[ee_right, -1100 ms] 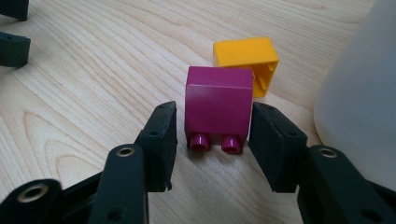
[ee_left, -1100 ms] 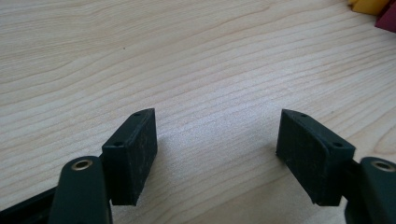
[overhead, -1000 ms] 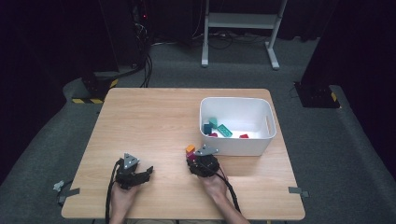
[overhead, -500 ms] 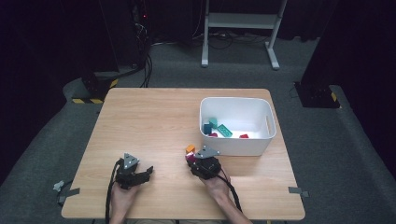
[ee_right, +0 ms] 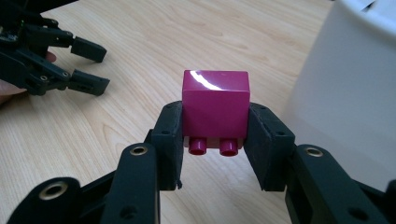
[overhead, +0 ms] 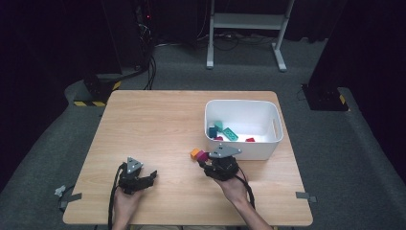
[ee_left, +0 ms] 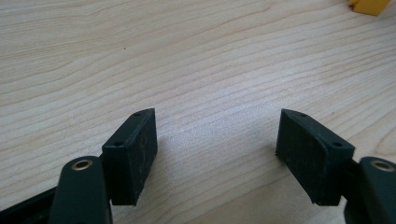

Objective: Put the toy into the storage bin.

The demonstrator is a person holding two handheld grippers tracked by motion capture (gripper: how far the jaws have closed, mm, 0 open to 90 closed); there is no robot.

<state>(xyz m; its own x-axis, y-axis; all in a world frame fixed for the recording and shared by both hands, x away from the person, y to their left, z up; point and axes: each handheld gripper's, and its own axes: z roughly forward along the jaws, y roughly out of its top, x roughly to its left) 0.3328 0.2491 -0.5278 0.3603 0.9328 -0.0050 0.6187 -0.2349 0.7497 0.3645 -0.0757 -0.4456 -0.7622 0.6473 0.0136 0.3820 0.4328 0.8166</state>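
Note:
My right gripper (ee_right: 215, 122) is shut on a magenta brick (ee_right: 215, 105), its two studs pointing back toward the camera, held a little above the table. From above, that brick (overhead: 202, 156) sits at the tip of the right gripper (overhead: 206, 159), right beside an orange brick (overhead: 194, 153) and close to the white bin (overhead: 239, 149). My left gripper (ee_left: 217, 140) rests low over bare wood, open, with nothing between its pads. It lies at the front left of the table (overhead: 152, 176).
The white bin (ee_right: 355, 93) stands close on the right of the held brick and holds teal (overhead: 229, 133) and red (overhead: 250, 139) bricks. An orange-yellow brick corner (ee_left: 369, 5) shows far ahead of the left gripper. The wooden table (overhead: 158, 124) ends just behind both hands.
The right gripper has risen off the table with the magenta brick between its jaws. The left gripper and the orange brick have stayed where they were.

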